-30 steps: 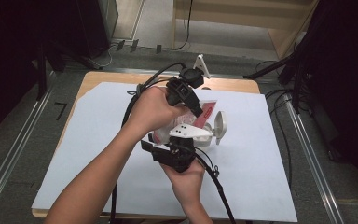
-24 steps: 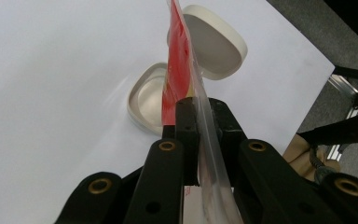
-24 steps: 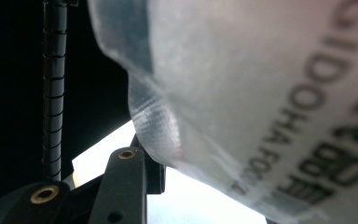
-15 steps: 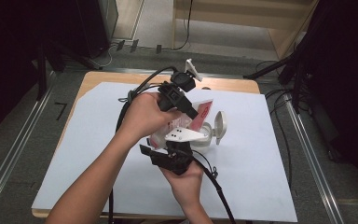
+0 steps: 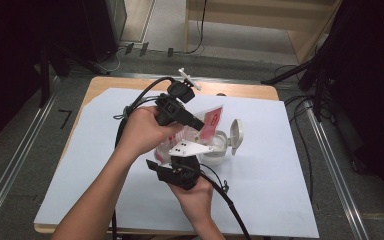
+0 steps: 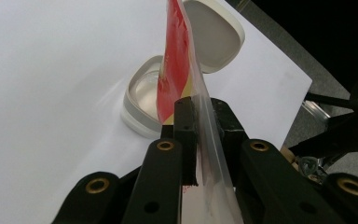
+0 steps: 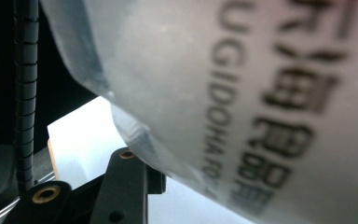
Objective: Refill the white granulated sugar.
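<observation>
I've got the left gripper (image 6: 200, 116) clamped on the red-and-clear plastic pouch (image 6: 179, 60), right gripper (image 5: 182, 160) gripping its bottom, poised over the open white lidded tub (image 6: 142, 100), nothing poured yet.

High view: above the table's (image 5: 290, 165) near edge, facing forward and down. Left gripper view: close along its jaws toward the open white container (image 6: 142, 100). Right gripper view: pressed against the plastic pouch (image 7: 242, 93). All share the pouch.
</observation>
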Demonstrator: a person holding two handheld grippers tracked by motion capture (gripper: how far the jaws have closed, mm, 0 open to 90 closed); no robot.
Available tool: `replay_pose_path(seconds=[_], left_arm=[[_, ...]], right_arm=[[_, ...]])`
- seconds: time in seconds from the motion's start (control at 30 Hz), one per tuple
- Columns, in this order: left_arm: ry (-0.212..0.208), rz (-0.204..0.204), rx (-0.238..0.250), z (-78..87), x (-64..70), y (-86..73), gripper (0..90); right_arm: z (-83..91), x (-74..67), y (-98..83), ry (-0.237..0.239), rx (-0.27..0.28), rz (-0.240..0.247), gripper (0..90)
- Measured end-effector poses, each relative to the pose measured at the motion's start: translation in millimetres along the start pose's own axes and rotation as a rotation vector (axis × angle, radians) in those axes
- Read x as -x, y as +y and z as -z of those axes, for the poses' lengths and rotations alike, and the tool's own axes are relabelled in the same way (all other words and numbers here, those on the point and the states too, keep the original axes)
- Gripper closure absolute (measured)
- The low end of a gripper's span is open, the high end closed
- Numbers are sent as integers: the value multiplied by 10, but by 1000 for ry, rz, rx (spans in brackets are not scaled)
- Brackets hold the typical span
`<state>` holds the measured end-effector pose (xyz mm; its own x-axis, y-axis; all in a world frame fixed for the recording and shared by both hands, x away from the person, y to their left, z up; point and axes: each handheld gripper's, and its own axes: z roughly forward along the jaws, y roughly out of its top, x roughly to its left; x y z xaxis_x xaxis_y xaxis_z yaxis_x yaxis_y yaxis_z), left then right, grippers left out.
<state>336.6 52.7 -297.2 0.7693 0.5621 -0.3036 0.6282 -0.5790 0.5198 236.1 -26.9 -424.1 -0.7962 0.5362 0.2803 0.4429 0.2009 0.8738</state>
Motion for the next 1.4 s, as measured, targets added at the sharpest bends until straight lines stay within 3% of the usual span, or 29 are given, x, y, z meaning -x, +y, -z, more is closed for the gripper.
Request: replay_pose_path(seconds=[0.27, 0.37, 0.5, 0.87, 1.17, 1.3, 1.4], left_arm=[[25, -25, 15, 29, 22, -103, 832], [12, -16, 27, 37, -9, -164, 825], [13, -15, 29, 50, -47, -235, 829], [-14, 0, 32, 70, -132, -344, 842], [-15, 14, 36, 83, -190, -426, 866], [-36, 20, 57, 85, -254, -471, 874], [-37, 21, 63, 110, -289, -498, 876]], right_arm=[[-42, -7, -40, 8, -20, -2, 629], [-63, -9, -63, 6, -29, 14, 628], [-95, 20, -126, 38, -35, 16, 629], [-153, 0, -216, 19, -57, 60, 625], [-192, 8, -287, 18, -63, 63, 622], [-195, 39, -304, 39, -67, 41, 619], [-202, 52, -326, 30, -69, 36, 618]])
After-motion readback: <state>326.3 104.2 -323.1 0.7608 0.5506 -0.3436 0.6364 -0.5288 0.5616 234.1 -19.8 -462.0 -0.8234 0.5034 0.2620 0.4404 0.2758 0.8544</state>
